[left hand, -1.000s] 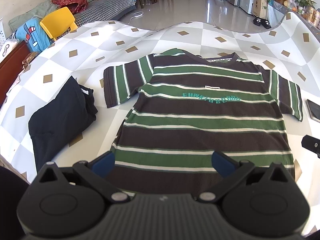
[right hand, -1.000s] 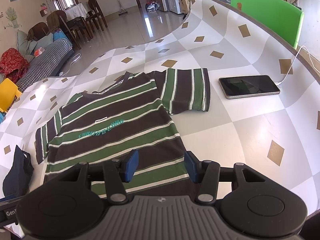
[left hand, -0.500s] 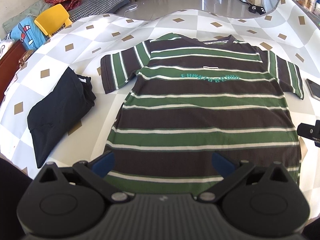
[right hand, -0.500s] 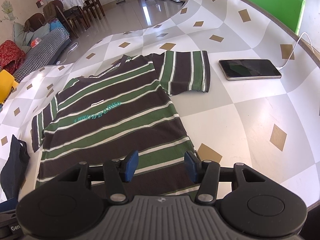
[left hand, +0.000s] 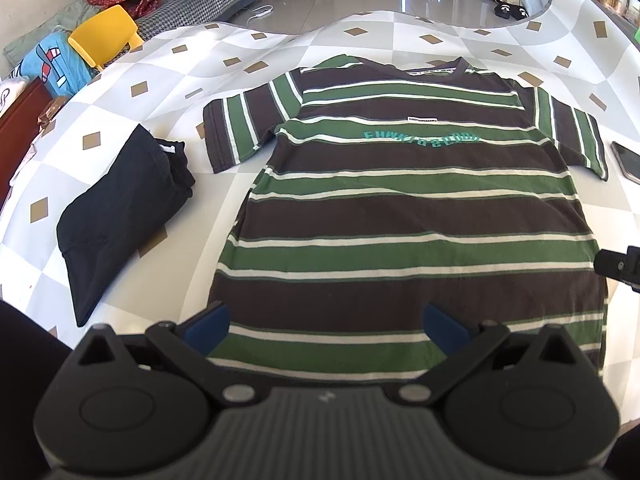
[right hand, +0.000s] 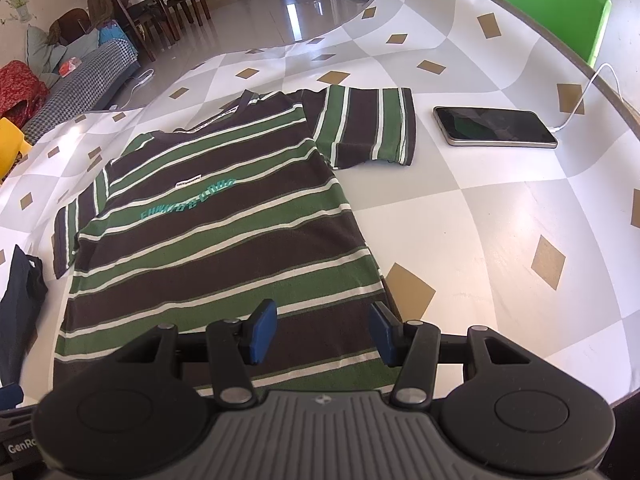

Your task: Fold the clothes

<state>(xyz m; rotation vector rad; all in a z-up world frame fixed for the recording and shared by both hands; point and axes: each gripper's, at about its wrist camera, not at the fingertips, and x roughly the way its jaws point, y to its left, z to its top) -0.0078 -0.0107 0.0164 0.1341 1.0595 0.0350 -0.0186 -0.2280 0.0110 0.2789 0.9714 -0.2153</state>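
Now, through the left wrist view, the left tool (left hand: pixel 326 326) is hanging over the near hem of a striped T-shirt (left hand: pixel 416 216), its blue pads spread wide with nothing between them. The shirt is lying flat and face up on the checked table (left hand: pixel 280 52), collar at the far end, both sleeves spread out. A folded dark garment (left hand: pixel 116 212) is sitting just beside the shirt's left edge, and a phone (left hand: pixel 628 160) is peeking in past the right sleeve. Part of the other tool is showing at the right edge.

Through the right wrist view, the right tool (right hand: pixel 322 332) is hovering above the hem's right corner, its pads parted about halfway and gripping nothing. The shirt (right hand: pixel 216 236) is filling the middle of the table (right hand: pixel 480 220), with the phone (right hand: pixel 494 126) and its cable well apart from the hem.

The shirt is looking soft, light and limp, so it will likely sag and drag once lifted. Pinching both hem corners together seems the sensible hold, keeping the fold edge straight.
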